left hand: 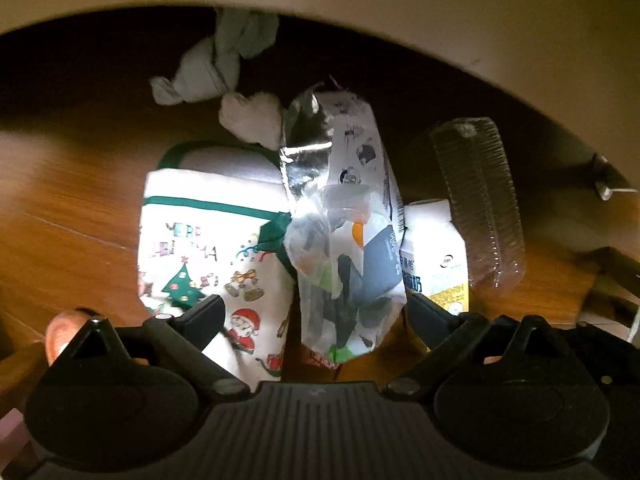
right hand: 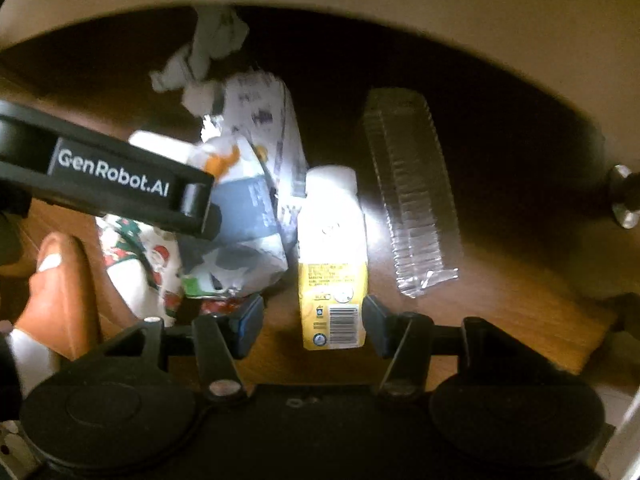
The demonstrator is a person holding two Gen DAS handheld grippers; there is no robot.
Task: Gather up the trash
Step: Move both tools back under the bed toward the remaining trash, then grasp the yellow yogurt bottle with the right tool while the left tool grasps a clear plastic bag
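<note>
A crinkled snack wrapper (left hand: 344, 216) lies on the wooden table between a Christmas-print bag (left hand: 208, 248) and a white-and-yellow milk carton (left hand: 436, 252). My left gripper (left hand: 316, 316) is open, its fingers either side of the wrapper's near end. In the right wrist view my right gripper (right hand: 312, 320) is open, its fingers either side of the carton's (right hand: 332, 256) near end. The wrapper (right hand: 248, 208) and bag (right hand: 140, 264) lie left of it, under the left gripper's arm (right hand: 112, 176).
A clear ribbed plastic package (left hand: 480, 200) lies right of the carton, also in the right wrist view (right hand: 412, 196). Crumpled tissues (left hand: 216, 68) sit at the far side (right hand: 208, 52). The table's (left hand: 72, 200) rounded edge meets a pale wall. A metal knob (right hand: 624, 196) is far right.
</note>
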